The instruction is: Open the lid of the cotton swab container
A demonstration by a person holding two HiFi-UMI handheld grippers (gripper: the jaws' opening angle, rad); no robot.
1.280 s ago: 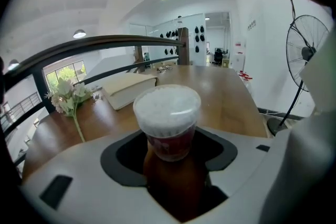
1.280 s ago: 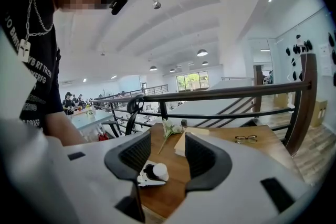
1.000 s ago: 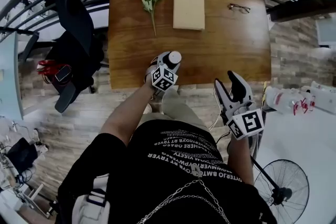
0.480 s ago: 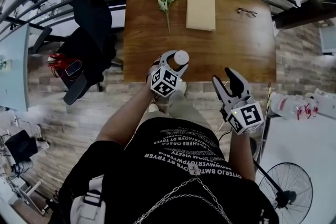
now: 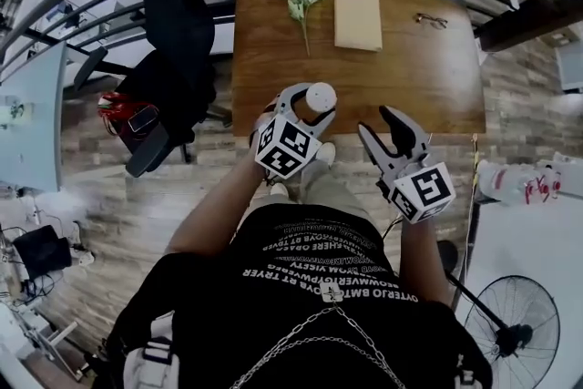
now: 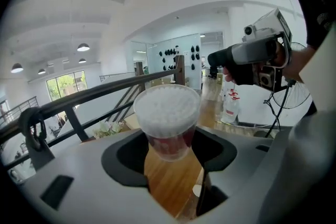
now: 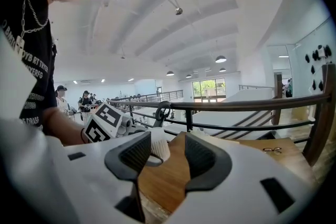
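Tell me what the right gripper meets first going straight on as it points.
Probably the brown wooden table; the open right gripper frames its bare top, though depth is unclear.

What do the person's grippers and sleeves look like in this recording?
Both the left gripper and the right gripper are pale grey shells with dark-padded fingers, each carrying a white cube of black square markers. The person wears a black short-sleeved T-shirt with white lettering.
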